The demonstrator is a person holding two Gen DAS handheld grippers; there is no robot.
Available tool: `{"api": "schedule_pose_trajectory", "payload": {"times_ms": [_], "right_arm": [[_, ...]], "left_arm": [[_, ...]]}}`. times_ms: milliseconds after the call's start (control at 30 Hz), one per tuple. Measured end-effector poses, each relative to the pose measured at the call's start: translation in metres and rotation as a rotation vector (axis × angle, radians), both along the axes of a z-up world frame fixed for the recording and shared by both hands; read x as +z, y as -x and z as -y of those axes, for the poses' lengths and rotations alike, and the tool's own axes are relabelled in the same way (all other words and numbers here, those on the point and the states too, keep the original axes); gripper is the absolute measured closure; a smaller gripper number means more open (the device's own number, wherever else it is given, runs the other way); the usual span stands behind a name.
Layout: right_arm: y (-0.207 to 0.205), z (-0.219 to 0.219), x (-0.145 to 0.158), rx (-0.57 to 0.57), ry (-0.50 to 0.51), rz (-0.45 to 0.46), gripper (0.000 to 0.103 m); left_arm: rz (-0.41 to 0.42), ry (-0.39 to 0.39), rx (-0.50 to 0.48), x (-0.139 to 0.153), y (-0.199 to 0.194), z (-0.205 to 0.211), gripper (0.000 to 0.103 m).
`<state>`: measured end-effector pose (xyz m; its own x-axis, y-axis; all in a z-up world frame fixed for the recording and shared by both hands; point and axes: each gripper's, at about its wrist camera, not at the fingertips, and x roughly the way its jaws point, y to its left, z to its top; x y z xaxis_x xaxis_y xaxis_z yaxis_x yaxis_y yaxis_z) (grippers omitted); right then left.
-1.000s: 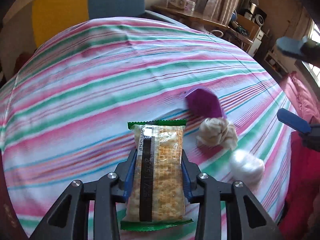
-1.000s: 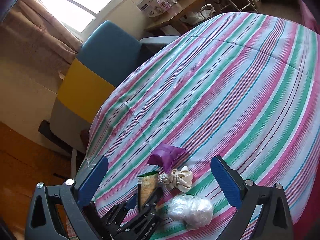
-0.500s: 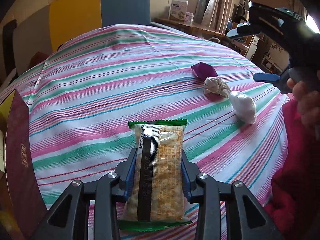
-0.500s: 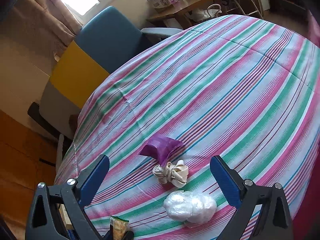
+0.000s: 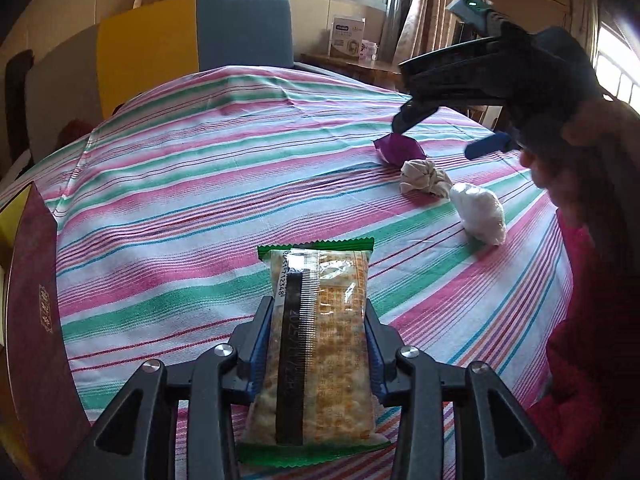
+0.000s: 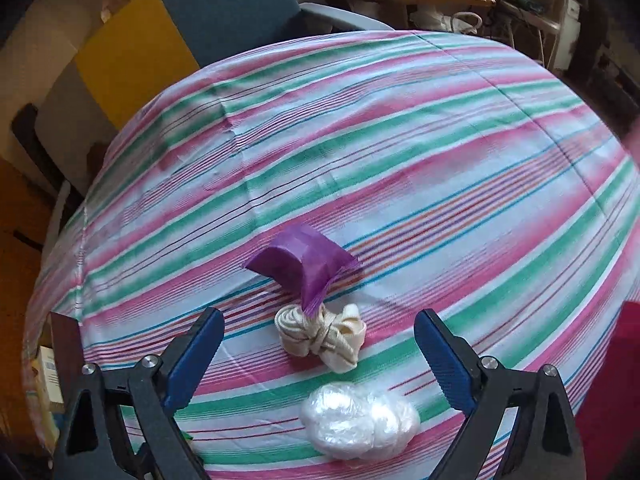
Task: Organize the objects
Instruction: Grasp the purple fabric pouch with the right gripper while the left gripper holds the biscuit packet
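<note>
The left hand-held gripper (image 5: 318, 344) pinches a green-edged cracker packet (image 5: 316, 344) between its blue pads, the packet standing lengthwise between the fingers with its back seam and printed date code facing the camera. It is held above the near part of the striped tabletop (image 5: 192, 200), which is covered by a cloth of pink, green, white and blue bands.

The right hand-held gripper (image 6: 318, 356) is spread wide, nothing between its blue fingers (image 6: 196, 356). In the left wrist view it appears at the upper right, held by a hand (image 5: 568, 152), above the far right part of the tabletop.

Three things lie in a loose row on the cloth. A purple wrapper (image 6: 306, 260), bent into an arch, lies farthest from the right gripper. Just beside it, touching its lower tip, sits a cream fabric bundle (image 6: 320, 338) tied in a knot. Nearer the gripper, close to the bundle but apart from it, lies a crumpled ball of clear plastic (image 6: 358, 420). All three fall between the lines of the open fingers in the right wrist view.

At the tabletop's left edge stands a dark maroon box (image 5: 32, 320) with gold lettering. Behind the table is a chair with a blue and yellow back (image 5: 196, 32).
</note>
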<state>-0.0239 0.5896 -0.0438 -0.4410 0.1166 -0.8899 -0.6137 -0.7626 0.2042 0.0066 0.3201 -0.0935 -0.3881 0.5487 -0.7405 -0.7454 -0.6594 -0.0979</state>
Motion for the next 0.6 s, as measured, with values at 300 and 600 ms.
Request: {"api": "schedule_pose_trajectory", "payload": {"times_ms": [300,600], "right_arm": [[0.056,0.017,-0.022,0.278,-0.216,0.123,0.060],[0.054,0.012,-0.031,0.295,-0.216,0.149,0.059]], "left_arm": [[0.014,-0.019,-0.007,-0.001,0.002,0.003,0.061],[0.007,-0.018,-0.012,-0.002,0.003,0.005,0.061]]}}
